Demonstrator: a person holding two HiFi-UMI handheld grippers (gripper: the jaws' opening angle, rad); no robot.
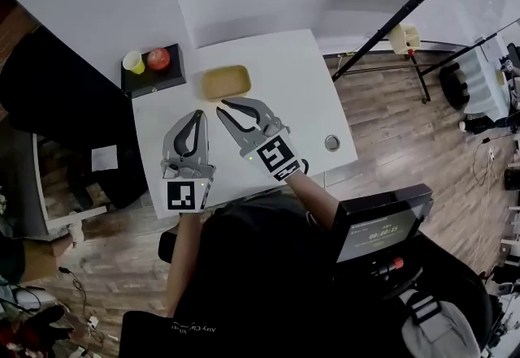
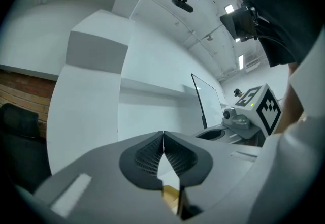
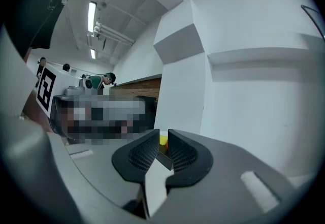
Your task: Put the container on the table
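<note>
Can see the shallow tan container [image 1: 226, 81] lying flat and empty on the white bench [image 1: 292, 72], towards the far edge, just beside a black box [image 1: 154, 76] that carries a yellow cup [image 1: 133, 62] and a red round thing [image 1: 158, 58]. Judging by that, looks already set down.

Left tool [image 1: 200, 114] shut tight, pads meeting, nothing between them. Right tool [image 1: 220, 107] open by a narrow slit only, gripping nothing; merely shows the distant yellow cup [image 3: 163, 140] through the gap. Both hover near the container on its near side, apart from it.

Probably light and thin-walled, like moulded pulp or thin plastic, so likely to flex or tip if pinched at one corner. Best taken by the raised rim, midway along a side, with one pad inside and one outside. Needs gentle pressure, as the lip may crease. Would carry steadier level, with a tool on each opposite edge.
</note>
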